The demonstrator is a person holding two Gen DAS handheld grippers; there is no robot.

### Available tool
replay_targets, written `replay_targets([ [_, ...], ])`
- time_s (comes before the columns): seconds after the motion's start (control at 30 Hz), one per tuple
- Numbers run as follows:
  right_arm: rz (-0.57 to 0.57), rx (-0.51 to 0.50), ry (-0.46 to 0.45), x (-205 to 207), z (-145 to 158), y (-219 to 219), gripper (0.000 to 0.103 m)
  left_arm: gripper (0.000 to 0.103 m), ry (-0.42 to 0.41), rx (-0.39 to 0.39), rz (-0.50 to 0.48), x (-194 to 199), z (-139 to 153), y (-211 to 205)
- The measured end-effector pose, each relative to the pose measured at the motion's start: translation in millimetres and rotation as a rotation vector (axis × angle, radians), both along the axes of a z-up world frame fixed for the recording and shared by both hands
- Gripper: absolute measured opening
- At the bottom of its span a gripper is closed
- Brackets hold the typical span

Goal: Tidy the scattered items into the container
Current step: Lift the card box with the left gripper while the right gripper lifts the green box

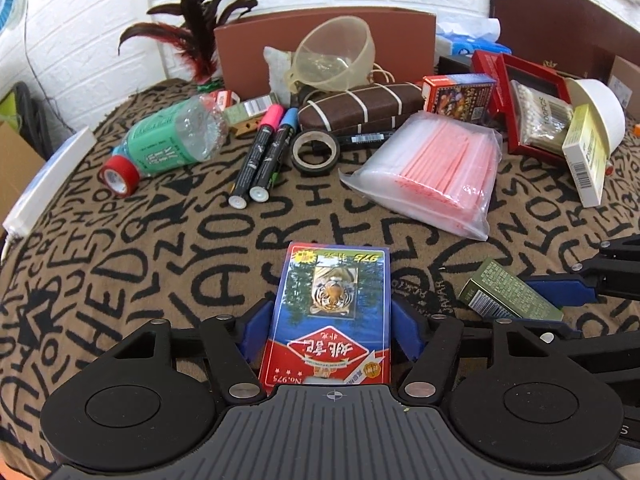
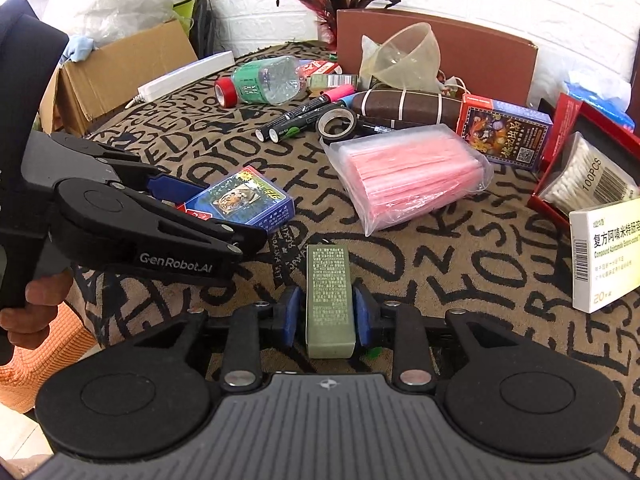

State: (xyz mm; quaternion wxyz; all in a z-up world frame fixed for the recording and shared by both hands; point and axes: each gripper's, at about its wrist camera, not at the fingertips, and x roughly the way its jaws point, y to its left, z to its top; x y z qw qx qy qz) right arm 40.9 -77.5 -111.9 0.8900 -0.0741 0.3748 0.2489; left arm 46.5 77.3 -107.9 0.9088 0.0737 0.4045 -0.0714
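Note:
My left gripper [image 1: 330, 322] is shut on a blue and red tiger card box [image 1: 330, 312], held low over the patterned cloth; it also shows in the right wrist view [image 2: 244, 202]. My right gripper [image 2: 329, 310] is shut on a slim olive-green box [image 2: 329, 300], which shows at the right of the left wrist view [image 1: 510, 294]. A red open box [image 1: 528, 92] with a cotton swab pack [image 2: 588, 178] sits at the back right. Scattered items include a bag of pink straws [image 1: 436, 164], two markers [image 1: 262, 156], a black tape roll [image 1: 315, 152] and a plastic bottle [image 1: 176, 140].
A brown case [image 1: 360, 110], a funnel [image 1: 336, 54], a card game box [image 2: 504, 136], a white medicine box [image 2: 604, 252] and a white bowl [image 1: 600, 108] lie around. A cardboard carton [image 2: 108, 72] stands off the table's left. A brown board [image 1: 324, 28] stands at the back.

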Motion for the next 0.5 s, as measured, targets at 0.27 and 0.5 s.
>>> replay_targets([
  [0.27, -0.004, -0.003, 0.002, 2.9, 0.2, 0.9, 0.033, 0.075, 0.005, 0.001, -0.005, 4.3, -1.1, -0.2],
  [0.5, -0.001, -0.001, 0.015, 6.9, -0.2, 1.2, 0.031, 0.068, 0.011, 0.002, -0.002, 6.9, -2.6, -0.4],
])
